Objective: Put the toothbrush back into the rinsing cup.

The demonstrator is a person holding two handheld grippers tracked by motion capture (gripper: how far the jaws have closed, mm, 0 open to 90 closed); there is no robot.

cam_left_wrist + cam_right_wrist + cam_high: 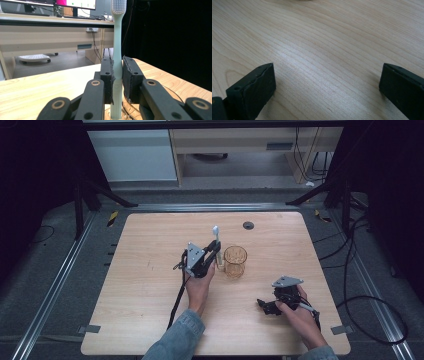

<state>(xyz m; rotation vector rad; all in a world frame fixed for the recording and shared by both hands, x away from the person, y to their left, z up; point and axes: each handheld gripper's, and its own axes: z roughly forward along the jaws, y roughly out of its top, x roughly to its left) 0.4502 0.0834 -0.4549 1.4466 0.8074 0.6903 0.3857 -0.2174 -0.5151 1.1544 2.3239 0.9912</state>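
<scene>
High view: left gripper (216, 251) is holding the toothbrush (216, 240) upright, just beside the amber glass cup (235, 261).
Left grip: pads are clamping the pale green handle (117, 75), bristles up, foot of the brush hanging at the cup's rim.
Right gripper (265, 306): jaws are standing wide apart over bare table (324, 50), holding nothing.
Doing it well: I'd be keeping the handle vertical, centring it over the cup mouth, lowering slowly, releasing only once it's inside.

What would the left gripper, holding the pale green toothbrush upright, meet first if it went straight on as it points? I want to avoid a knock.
Probably the clear amber glass cup: the left gripper, shut on the pale green toothbrush, points toward it from close by, though depth is unclear.
</scene>
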